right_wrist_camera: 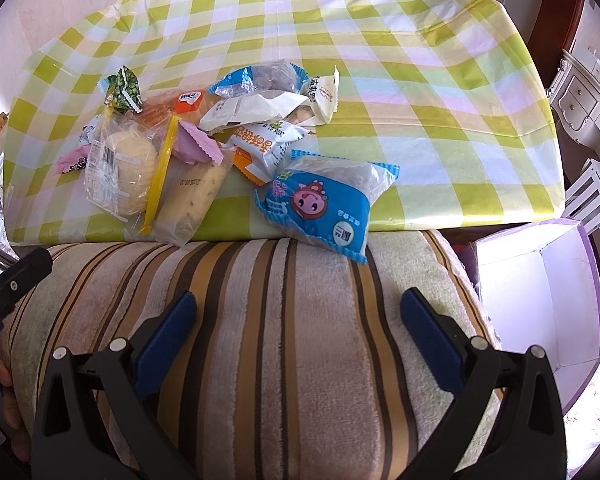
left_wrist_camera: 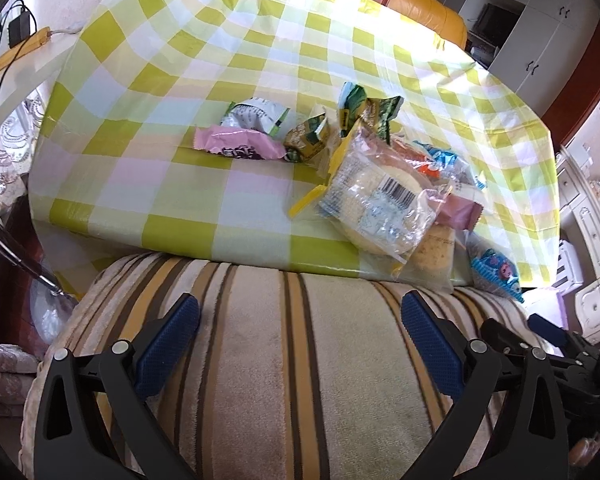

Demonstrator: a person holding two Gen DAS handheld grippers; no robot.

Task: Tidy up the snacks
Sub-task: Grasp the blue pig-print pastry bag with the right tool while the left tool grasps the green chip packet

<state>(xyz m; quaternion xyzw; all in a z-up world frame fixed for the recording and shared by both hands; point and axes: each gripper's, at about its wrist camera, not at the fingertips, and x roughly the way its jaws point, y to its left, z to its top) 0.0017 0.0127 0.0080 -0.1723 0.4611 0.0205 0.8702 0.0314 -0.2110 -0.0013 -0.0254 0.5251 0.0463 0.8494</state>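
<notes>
- Seen only from the right wrist: an open white box with lilac rim (right_wrist_camera: 548, 292) beside the striped cushion (right_wrist_camera: 284, 340), below the table's near right corner; a blue cartoon packet (right_wrist_camera: 324, 200) in full, lying half on the table edge and half on the cushion; a white torn wrapper (right_wrist_camera: 256, 112) and an orange-and-white packet (right_wrist_camera: 260, 144) in the middle of the pile.
- Seen only from the left wrist: a black adapter on a yellow power strip (left_wrist_camera: 20, 40) far left, an orange sofa back (left_wrist_camera: 424, 12) and white cupboards (left_wrist_camera: 540, 40) beyond the table; a grey-green packet (left_wrist_camera: 256, 116) and pink packet (left_wrist_camera: 236, 146) lying apart from the main heap, to its left.
- Snack pile bunched near the front edge of the table, right of centre from the left view, left of centre from the right.
- Clear bread bag with barcode (left_wrist_camera: 380, 204) lying flat, long axis running from far left down toward the near edge; yellow seal strip (right_wrist_camera: 160, 176) along one side. Oblong speckled bun bag (right_wrist_camera: 196, 196) beside it, slanted likewise.
- Green-and-white checked cloth (right_wrist_camera: 420, 80) over the table, creased, sunlit at the far side.
- Left gripper (left_wrist_camera: 300, 316) with blue pads wide apart, gripping nothing, above the cushion.
- Right gripper (right_wrist_camera: 298, 312) likewise spread and empty, short of the blue packet.
</notes>
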